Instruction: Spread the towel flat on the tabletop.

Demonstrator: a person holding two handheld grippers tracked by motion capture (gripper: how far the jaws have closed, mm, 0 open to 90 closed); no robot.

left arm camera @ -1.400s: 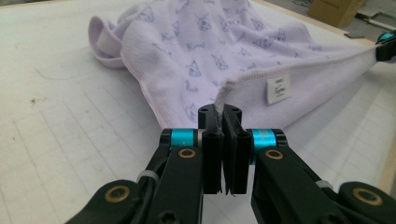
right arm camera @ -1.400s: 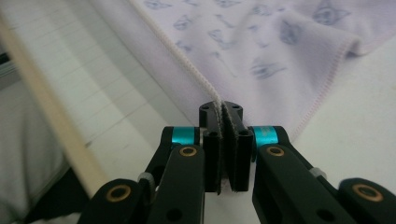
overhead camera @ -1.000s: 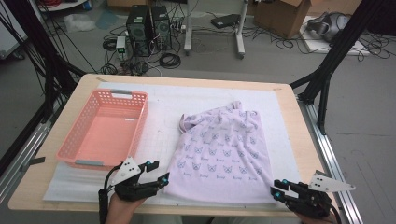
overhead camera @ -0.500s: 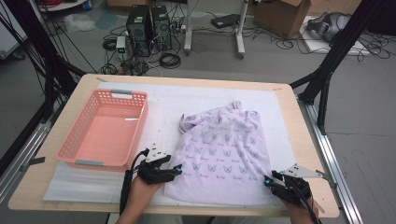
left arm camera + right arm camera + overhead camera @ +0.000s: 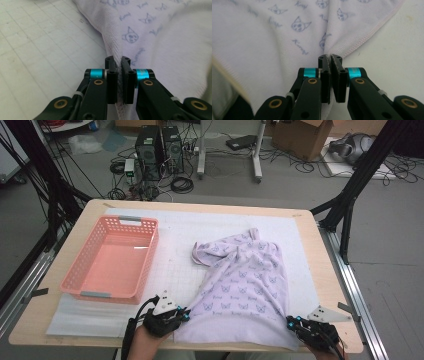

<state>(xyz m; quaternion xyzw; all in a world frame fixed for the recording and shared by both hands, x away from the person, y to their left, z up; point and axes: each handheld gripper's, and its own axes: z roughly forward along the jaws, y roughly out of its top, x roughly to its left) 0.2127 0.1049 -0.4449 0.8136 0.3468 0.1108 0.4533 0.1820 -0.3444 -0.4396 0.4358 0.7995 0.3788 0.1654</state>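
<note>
On the pale lilac cloth we find a repeated print of small cat-face drawings in blue, each paired with a short word in slanted script. In the right gripper view the word beside one cat face looks like "Kuromi" or something close, but the letters are too soft for us to be sure. In the left gripper view the same cloth carries the script again, near the hem, and there we cannot read it. From the high view the print shrinks to blurred marks. We see no other readable label, brand, number or sign.
</note>
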